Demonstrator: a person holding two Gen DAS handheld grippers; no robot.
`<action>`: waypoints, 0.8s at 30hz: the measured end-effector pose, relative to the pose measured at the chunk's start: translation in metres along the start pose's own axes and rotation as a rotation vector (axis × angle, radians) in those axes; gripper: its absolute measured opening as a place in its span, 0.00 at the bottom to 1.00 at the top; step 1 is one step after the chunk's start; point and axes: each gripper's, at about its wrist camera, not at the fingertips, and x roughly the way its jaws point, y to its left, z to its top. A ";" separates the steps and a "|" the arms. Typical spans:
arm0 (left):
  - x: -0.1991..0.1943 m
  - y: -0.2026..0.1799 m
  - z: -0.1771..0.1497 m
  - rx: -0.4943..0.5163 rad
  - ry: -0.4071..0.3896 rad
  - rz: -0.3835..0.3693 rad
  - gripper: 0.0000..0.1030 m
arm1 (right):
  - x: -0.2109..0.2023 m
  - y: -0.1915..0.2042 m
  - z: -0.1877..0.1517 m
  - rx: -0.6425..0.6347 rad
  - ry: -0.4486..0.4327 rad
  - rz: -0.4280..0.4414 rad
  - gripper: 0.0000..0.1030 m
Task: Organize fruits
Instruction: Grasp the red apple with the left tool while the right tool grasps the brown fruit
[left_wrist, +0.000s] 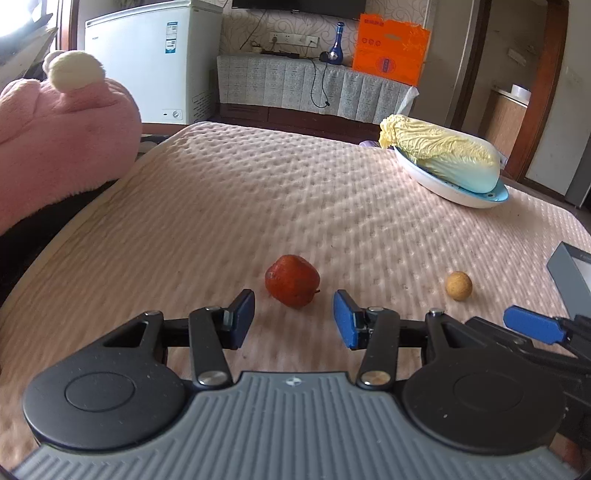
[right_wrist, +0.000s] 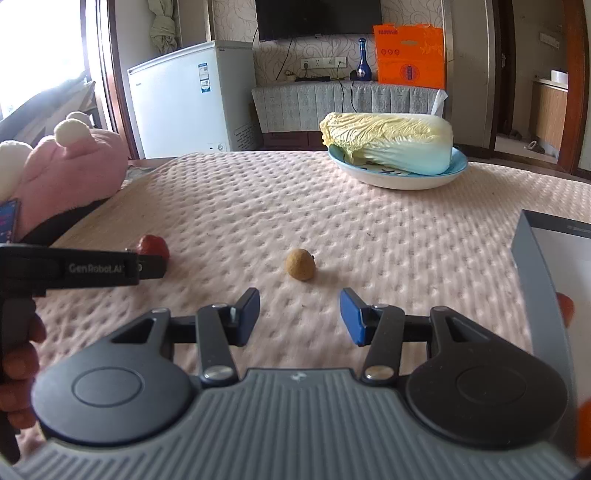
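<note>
Left wrist view looks along the left gripper over a bed covered by a pink dimpled mattress pad. Its jaws stand apart with nothing between them. A red apple lies on the pad just beyond the fingertips and centred on the gap, not touched by either pad.

To the right of the apple, well apart from it, sits a small round tan fruit, possibly a longan. Far beyond the apple and to its right, a blue-rimmed dish holds a head of napa cabbage. A pink plush toy rests at the bed's edge, far to the left of the apple. At the right rim, nearer than the dish, is the corner of a grey box.

Right wrist view shows the right gripper, jaws likewise apart and empty, aimed at the tan fruit, which lies just past the tips. The apple peeks out behind the left gripper's black body. The grey box stands right of the tan fruit; something orange-red shows at its edge, too little to identify.

Judging from this, each gripper is lining up on its own fruit, before any grasp. Next, each would need to go forward and down until the pads flank its fruit, then close gently. The round fruits may roll on the soft pad if nudged.
</note>
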 end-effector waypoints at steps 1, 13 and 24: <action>0.003 0.000 0.001 0.003 0.000 0.002 0.52 | 0.005 0.000 0.001 -0.002 0.004 0.000 0.49; 0.015 0.001 0.003 0.012 -0.020 -0.010 0.39 | 0.042 -0.003 0.019 0.000 0.035 -0.009 0.31; 0.010 -0.002 0.000 -0.008 -0.009 -0.004 0.39 | 0.030 0.004 0.012 -0.039 0.040 -0.022 0.24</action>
